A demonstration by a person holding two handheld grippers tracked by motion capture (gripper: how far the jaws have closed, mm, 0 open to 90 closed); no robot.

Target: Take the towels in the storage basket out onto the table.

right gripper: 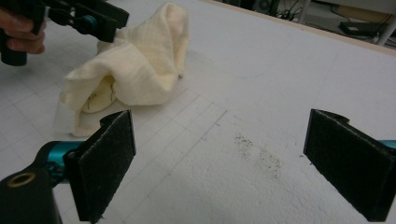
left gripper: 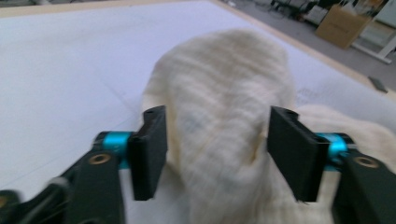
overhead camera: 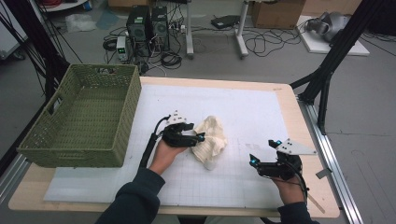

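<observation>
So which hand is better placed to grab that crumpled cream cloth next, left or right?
Left, most likely. The left gripper has its open jaws on either side of the cream cloth, pads not yet pressing. The right gripper hangs open over bare white mat, apart from the cloth.

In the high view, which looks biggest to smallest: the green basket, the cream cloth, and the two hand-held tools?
1. Green wicker basket, by far the largest.
2. Crumpled cream cloth.
3. Left tool and right tool: they look much alike, and close to the cloth, so I won't rank them.
</observation>
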